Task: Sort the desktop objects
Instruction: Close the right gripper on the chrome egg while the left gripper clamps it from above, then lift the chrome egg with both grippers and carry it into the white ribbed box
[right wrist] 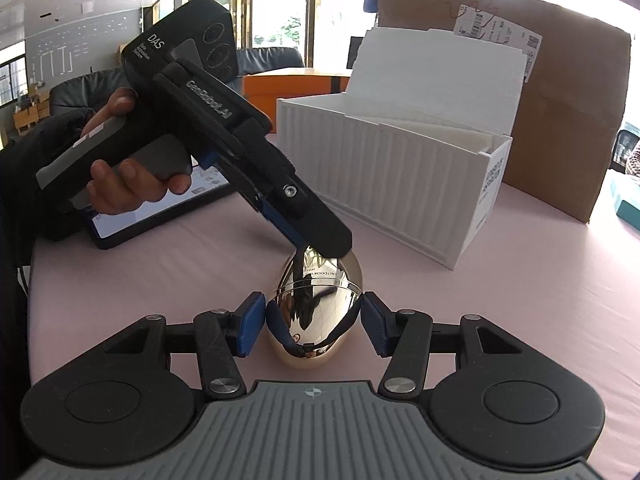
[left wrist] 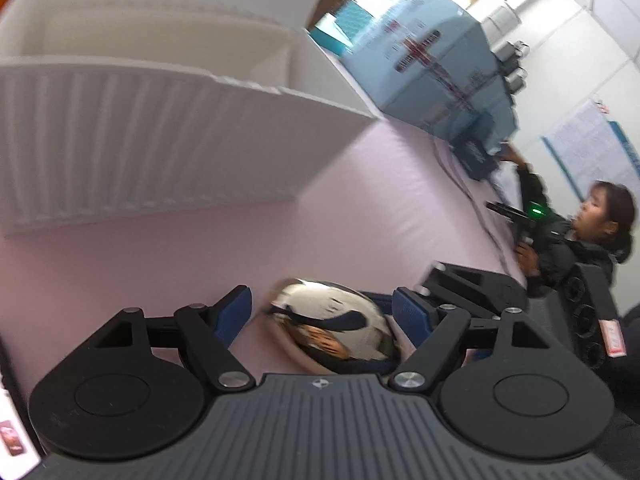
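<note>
We see a pink bench (right wrist: 500, 312) carrying a shiny metal egg-shaped object (right wrist: 316, 308), a white ribbed box (right wrist: 384, 192), a cardboard box (right wrist: 572, 112) behind it, and a tablet (right wrist: 160, 212) to the left.

That egg-shaped thing (right wrist: 316, 312) is polished metal, total mirror finish. The storage box (right wrist: 396, 184) looks like matt white ribbed plastic, the big carton (right wrist: 568, 120) is plain brown cardboard, and the tabletop (right wrist: 520, 300) is smooth pale pink with a soft sheen. Gripper pads (right wrist: 252, 326) are textured blue.
</note>
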Motion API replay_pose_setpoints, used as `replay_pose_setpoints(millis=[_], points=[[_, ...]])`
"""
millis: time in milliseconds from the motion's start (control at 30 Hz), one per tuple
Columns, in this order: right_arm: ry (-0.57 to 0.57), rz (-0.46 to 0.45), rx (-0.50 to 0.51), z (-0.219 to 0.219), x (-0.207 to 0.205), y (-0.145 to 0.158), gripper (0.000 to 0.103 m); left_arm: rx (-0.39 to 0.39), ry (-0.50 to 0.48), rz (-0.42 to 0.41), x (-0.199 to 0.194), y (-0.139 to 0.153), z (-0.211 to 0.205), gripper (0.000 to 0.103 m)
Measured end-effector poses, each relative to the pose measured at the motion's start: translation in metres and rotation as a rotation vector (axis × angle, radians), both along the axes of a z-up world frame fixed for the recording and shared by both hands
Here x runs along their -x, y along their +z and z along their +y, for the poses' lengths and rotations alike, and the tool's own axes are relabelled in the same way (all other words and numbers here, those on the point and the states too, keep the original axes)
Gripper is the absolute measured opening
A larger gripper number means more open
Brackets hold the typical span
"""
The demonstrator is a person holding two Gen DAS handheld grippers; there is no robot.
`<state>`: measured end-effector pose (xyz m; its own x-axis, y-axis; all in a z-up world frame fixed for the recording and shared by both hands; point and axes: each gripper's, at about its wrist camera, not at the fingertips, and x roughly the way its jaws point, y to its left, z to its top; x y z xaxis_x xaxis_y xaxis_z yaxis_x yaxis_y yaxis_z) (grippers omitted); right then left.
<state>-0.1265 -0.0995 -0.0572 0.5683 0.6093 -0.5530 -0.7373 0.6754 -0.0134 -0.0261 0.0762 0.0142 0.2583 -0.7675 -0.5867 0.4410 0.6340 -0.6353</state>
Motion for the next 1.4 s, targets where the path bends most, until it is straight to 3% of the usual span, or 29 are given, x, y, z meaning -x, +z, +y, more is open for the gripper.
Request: replay_pose_setpoints(millis=[400,633,733,967,1400], points=[[-0.028,0.062,0.037,0.005,-0.006,-0.003,0.052,0.008,-0.004,-0.003,0.002,-0.003,-0.002,0.075],[-0.025,0.065,0.022,0.003,-0.003,-0.002,0.051,-0.023,0.002,-0.036,0.009,-0.001,-0.004,0.066],[-0.016,0.039,0.020,0.003,-0.001,0.005,0.051,-0.020,0.004,-0.040,0.009,0.000,-0.003,0.065],[0.033,-0.052,0.045,0.005,-0.004,0.030,0.050,0.088,0.038,-0.051,0.004,0.014,0.015,0.066],[0.121,-0.264,0.012,0.029,-0.041,0.096,0.050,0.189,0.181,-0.273,-0.002,0.084,0.059,0.066]])
